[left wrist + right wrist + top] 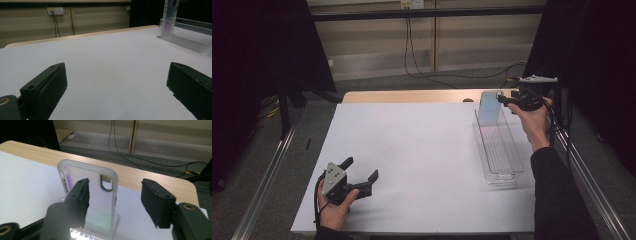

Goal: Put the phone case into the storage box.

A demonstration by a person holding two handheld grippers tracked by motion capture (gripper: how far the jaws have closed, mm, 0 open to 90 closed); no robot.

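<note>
Clear phone case (87,195) upright in tray (507,172); right claw (113,200) spread around it, could topple it; left claw (360,176) spread, idle.

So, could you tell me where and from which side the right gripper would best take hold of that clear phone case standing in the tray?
Probably by its two long side edges, near the top. The phone case stands upright at the far end of the clear tray, broad face toward the open right gripper, so its upper part is free. Coming straight at that face lets the jaws close across its width.
</note>
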